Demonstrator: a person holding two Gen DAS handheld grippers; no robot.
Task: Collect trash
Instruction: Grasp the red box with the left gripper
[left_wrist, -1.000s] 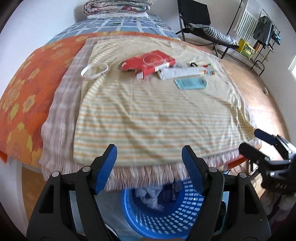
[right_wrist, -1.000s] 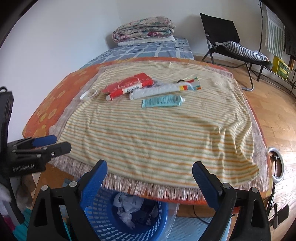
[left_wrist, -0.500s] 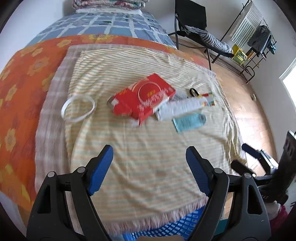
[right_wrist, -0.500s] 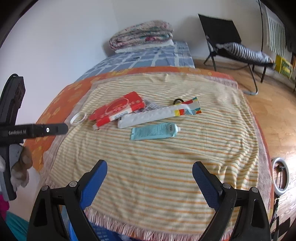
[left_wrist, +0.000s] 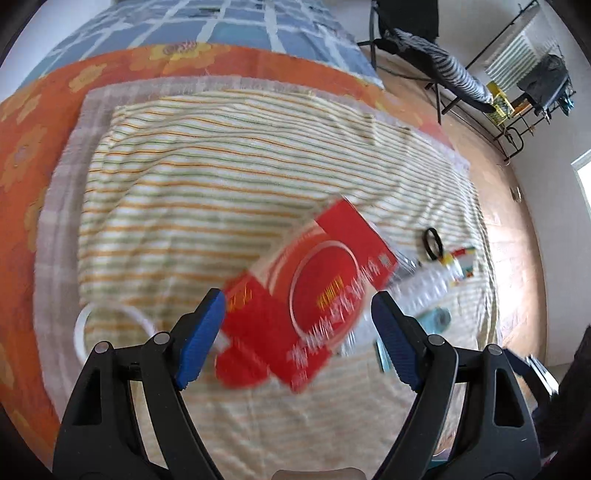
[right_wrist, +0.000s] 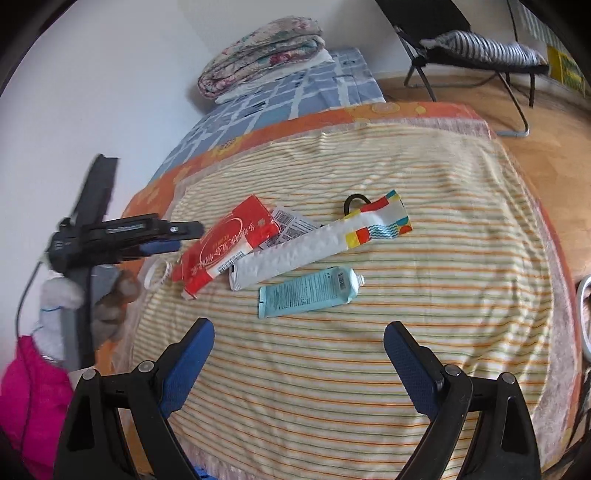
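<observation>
Red carton (left_wrist: 310, 302) motion-blurred; teal tube (left_wrist: 432, 325) half-hidden behind left hand-held gripper (left_wrist: 297, 334).

A home bedroom: striped cotton blanket (right_wrist: 369, 369) over a bed, folded floral quilts (right_wrist: 264, 51), black folding chair (right_wrist: 461, 40), wooden floor (right_wrist: 546, 147)

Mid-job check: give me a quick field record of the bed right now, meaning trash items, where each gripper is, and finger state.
surface: striped blanket on the bed
trash: red box; white pouch; teal tube; white ring; black loop
left gripper: open, jaws just widened, red box between the fingers, not pressed
right gripper: open, empty, above bare blanket short of the teal tube
collected: none held
</observation>
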